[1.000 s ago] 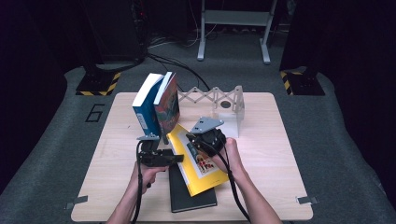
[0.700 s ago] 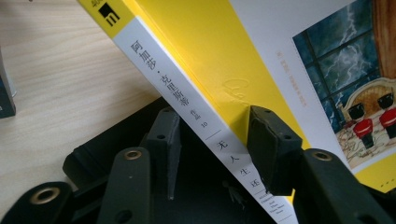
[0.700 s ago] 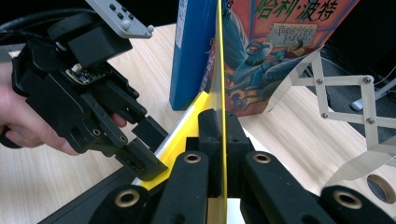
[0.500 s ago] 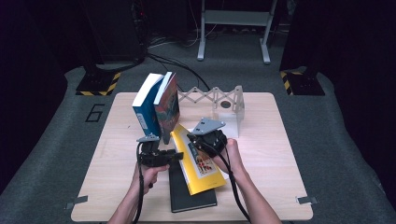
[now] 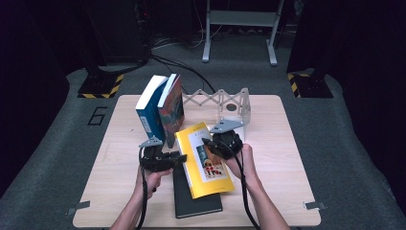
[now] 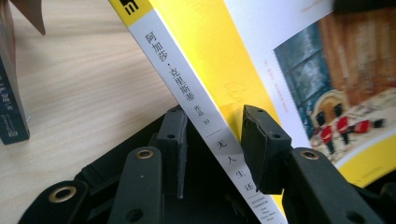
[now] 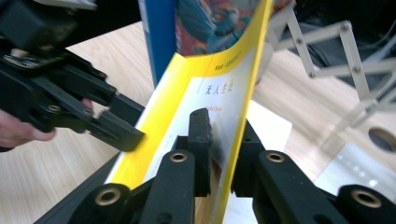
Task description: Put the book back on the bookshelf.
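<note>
A yellow paperback (image 5: 190, 143) hangs tilted between both grippers, its near end over a black book (image 5: 197, 205) that lies flat on the table. My left gripper (image 5: 182, 157) straddles the white spine (image 6: 205, 116), one jaw on each side, pressed against it. My right gripper (image 5: 207, 143) is shut on the book's right edge; its pads (image 7: 201, 135) pinch the yellow cover (image 7: 173, 102). The left gripper (image 7: 133, 126) also shows in the right gripper view, at the spine side.
A blue book (image 5: 148, 115) and a colourful book (image 5: 172, 110) stand upright, leaning together, just behind the yellow one. An expanding scissor rack (image 5: 210, 99) with a white end plate (image 5: 238, 106) runs along the back. The wooden table (image 5: 287, 191) has bare room left and right.
The yellow book's far end has tipped up slightly between the grippers. Both hands have barely shifted.
</note>
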A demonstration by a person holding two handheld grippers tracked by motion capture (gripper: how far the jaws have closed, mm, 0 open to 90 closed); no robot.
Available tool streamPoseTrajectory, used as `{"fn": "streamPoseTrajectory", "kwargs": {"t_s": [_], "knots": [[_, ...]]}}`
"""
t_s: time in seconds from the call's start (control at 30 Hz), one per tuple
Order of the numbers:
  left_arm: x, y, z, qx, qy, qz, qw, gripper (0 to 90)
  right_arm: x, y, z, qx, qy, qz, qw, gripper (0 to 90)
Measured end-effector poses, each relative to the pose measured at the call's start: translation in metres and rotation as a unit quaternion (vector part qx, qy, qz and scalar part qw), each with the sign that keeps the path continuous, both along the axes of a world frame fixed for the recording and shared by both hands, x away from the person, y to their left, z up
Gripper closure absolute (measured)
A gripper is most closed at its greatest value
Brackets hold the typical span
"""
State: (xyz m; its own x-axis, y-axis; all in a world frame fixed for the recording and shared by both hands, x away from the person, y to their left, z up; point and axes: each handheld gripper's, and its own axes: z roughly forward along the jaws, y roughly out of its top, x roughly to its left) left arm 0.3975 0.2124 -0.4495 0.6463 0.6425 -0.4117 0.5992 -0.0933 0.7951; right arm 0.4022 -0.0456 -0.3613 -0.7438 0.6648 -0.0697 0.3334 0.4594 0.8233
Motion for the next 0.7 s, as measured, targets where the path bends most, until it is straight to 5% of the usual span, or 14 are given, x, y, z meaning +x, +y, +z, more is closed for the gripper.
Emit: {"fn": "streamPoseTrajectory", "kwargs": {"t_s": [0.17, 0.33, 0.4, 0.53, 0.7], "knots": [[-0.004, -0.001, 0.005, 0.006, -0.021, -0.003, 0.9998, 63.1, 0.010, -0.012, -0.015, -0.009, 0.056, -0.033, 0.9978, 57.7], [-0.005, -0.002, 0.009, 0.012, -0.032, -0.007, 0.9994, 63.6, 0.025, -0.022, -0.037, -0.011, 0.127, -0.043, 0.9908, 29.1], [-0.005, -0.002, 0.009, 0.012, -0.032, -0.007, 0.9994, 63.6, 0.030, -0.021, -0.045, -0.024, 0.163, -0.050, 0.9851, 15.3], [-0.007, -0.002, 0.010, 0.013, -0.040, -0.008, 0.9991, 64.0, 0.040, -0.022, -0.064, -0.023, 0.222, -0.045, 0.9738, 14.5], [-0.008, -0.003, 0.015, 0.022, -0.062, -0.017, 0.9977, 64.6, 0.047, -0.022, -0.075, 0.006, 0.255, -0.031, 0.9664, 19.4]]}}
